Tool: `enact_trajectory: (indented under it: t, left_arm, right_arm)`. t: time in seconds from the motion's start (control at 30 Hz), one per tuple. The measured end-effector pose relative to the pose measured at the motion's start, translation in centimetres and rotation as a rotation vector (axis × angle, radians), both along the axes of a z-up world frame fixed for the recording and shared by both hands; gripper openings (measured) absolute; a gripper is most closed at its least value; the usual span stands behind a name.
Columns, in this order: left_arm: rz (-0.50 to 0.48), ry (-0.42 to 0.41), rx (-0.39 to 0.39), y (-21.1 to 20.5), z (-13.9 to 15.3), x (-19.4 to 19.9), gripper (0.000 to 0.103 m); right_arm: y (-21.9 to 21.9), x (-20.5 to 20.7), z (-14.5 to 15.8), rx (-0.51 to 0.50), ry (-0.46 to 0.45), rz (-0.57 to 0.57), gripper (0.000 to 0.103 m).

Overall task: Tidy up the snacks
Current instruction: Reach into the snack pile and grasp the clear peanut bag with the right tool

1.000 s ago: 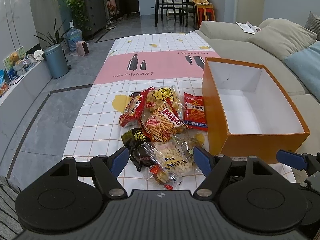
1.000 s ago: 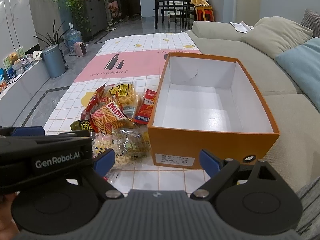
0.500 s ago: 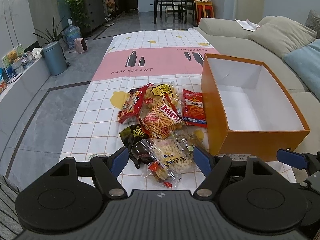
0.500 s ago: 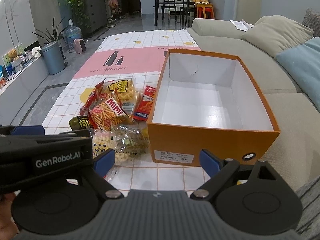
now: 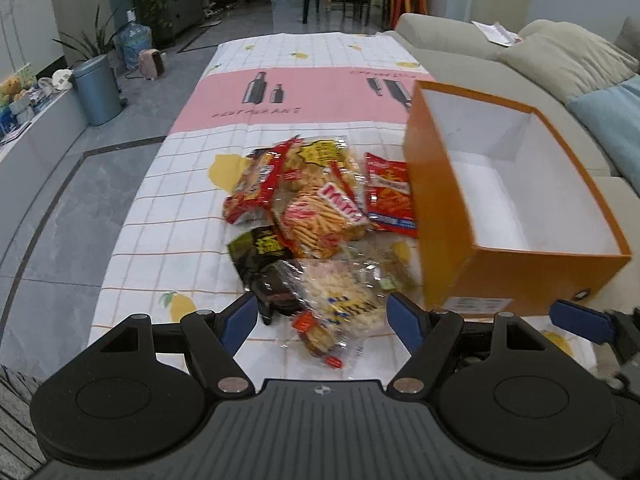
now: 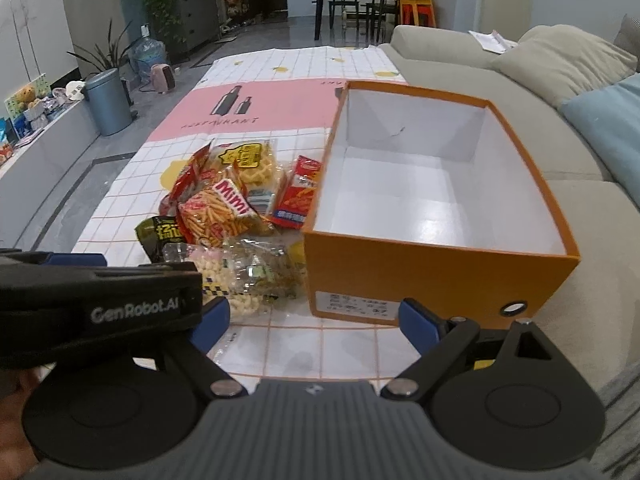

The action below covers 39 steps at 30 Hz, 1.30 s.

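Fingers of both the left gripper [image 5: 318,318] and the right gripper [image 6: 314,322] were spread wide and empty, apparently ready for a first pick, since the snacks [image 5: 320,232] lay heaped on the tablecloth [image 5: 168,216] just beside the empty orange box [image 6: 432,276].

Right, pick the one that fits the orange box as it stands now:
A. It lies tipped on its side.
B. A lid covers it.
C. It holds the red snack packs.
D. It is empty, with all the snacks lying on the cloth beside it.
D: the orange box stands upright and open, its white inside bare, while the snack packs lie heaped on the checked cloth beside it.
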State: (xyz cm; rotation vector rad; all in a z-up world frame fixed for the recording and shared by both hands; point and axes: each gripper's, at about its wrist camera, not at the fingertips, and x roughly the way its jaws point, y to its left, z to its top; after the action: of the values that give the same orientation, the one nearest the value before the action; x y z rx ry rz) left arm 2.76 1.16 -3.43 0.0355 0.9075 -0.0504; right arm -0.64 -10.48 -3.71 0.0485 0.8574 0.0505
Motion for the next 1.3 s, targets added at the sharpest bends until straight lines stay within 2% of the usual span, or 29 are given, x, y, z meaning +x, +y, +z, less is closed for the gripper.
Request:
enact_trajectory:
  t: [0.2,0.33,0.43,0.6,0.7,0.77,0.87,0.93,1.0,1.1,1.13,1.17,1.3]
  left_arm:
    - [0.059,-0.002,-0.01,3.4,-0.4,1.9,0.087]
    - [0.048,0.018,-0.018,5.5,-0.8,2.9,0.085]
    - [0.067,0.014,-0.01,6.9,-1.1,2.9,0.085]
    - [0.081,0.026,-0.022,8.6,-1.6,2.6,0.085]
    - [0.091,0.033,-0.03,9.6,-1.8,2.5,0.085]
    - [0.106,0.035,-0.042,10.3,-1.8,2.4,0.085]
    - [0.116,0.041,-0.054,11.0,-1.9,2.4,0.085]
    - [0.114,0.048,-0.055,11.4,-2.1,2.5,0.085]
    - [0.127,0.048,-0.054,11.8,-2.1,2.4,0.085]
    - [0.138,0.043,-0.051,12.4,-2.1,2.3,0.085]
    - [0.143,0.04,-0.05,12.6,-2.0,2.3,0.085]
    - [0.15,0.04,-0.05,12.7,-2.0,2.3,0.085]
    - [0.147,0.04,-0.045,12.5,-2.0,2.4,0.085]
  right_arm:
    - [0.9,0.3,-1.0,0.074,0.03,0.06,0.089]
    - [2.1,0.6,-2.0,0.112,0.05,0.113,0.088]
    - [3.3,1.0,-2.7,0.117,0.05,0.138,0.081]
    - [4.8,2.1,-3.8,0.175,0.048,0.125,0.081]
    - [5.6,2.6,-4.0,0.178,0.006,0.11,0.081]
    - [6.4,2.8,-4.1,0.122,-0.04,0.119,0.079]
    - [8.5,3.2,-4.8,-0.044,-0.087,0.169,0.07]
    - [9.9,4.0,-5.5,-0.129,-0.062,0.239,0.061]
    - [10.7,4.8,-6.3,-0.189,-0.047,0.254,0.059]
    - [11.4,5.4,-7.0,-0.225,-0.077,0.271,0.06]
    - [11.7,5.6,-7.2,-0.239,-0.083,0.284,0.057]
    - [11.9,5.6,-7.3,-0.253,-0.092,0.297,0.046]
    - [12.5,5.5,-7.4,-0.324,-0.119,0.332,0.034]
